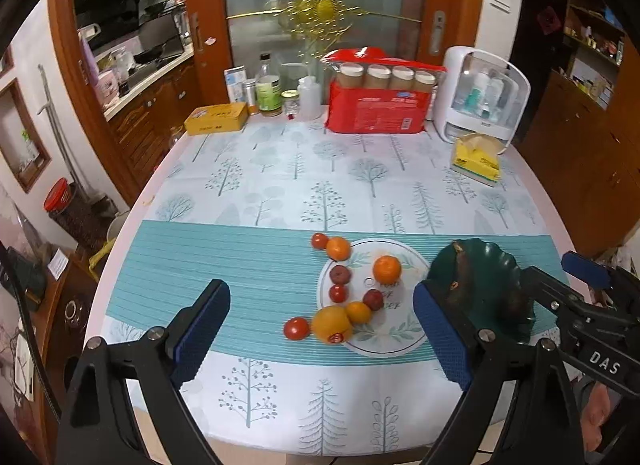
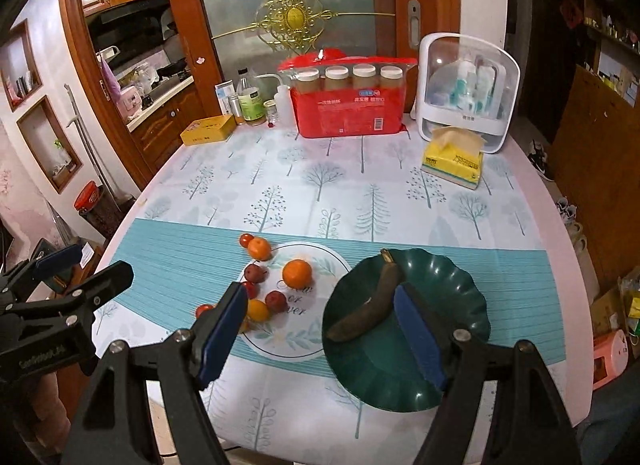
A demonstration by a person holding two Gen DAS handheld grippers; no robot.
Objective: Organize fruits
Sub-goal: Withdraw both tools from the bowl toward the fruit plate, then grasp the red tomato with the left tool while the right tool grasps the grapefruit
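Observation:
Several small fruits lie on and around a round white placemat: an orange, smaller oranges, a large yellow-orange fruit, red tomatoes and dark red plums. A dark green scalloped plate to the right holds a brown overripe banana. My left gripper is open above the table's near edge, facing the fruits. My right gripper is open, its right finger over the green plate.
At the table's far side stand a yellow tin, bottles and jars, a red package with capped jars, a white organiser box and a yellow tissue pack. The table's rounded edge falls off left and right.

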